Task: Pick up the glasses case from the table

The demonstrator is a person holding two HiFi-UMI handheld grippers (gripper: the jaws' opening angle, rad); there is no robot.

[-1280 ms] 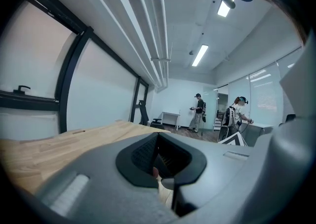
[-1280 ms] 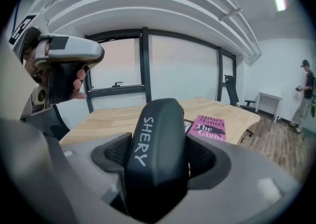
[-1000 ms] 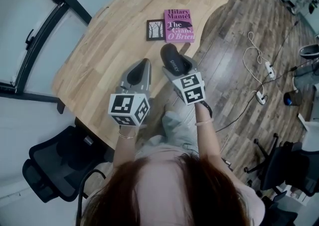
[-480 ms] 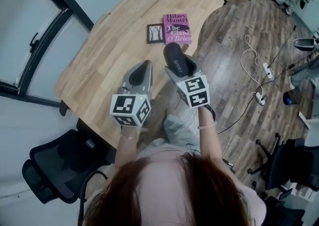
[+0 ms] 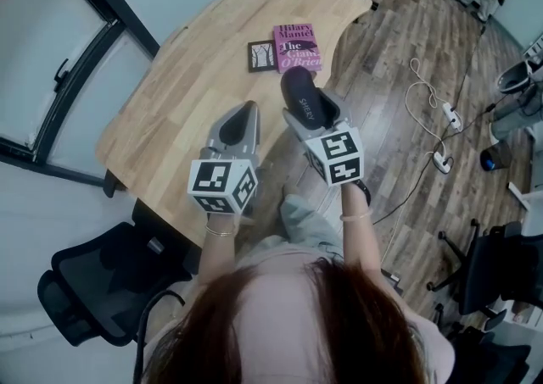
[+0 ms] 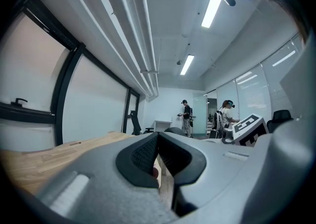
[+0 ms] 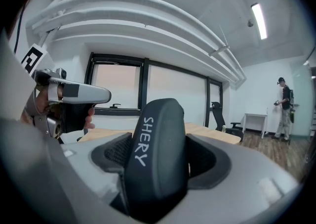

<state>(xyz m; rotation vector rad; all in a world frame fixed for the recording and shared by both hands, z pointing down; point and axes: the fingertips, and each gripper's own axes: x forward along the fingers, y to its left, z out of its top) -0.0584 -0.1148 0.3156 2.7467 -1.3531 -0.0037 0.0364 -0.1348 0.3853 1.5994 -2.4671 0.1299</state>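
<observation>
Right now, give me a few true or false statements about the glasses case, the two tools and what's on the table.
1. The right tool grips the glasses case. True.
2. The glasses case lies flat on the table. False: it is held in the right tool.
3. The left tool holds the pink book. False: it is shut and empty; the book lies on the table.
4. A small dark card lies beside the pink book. True.
</observation>
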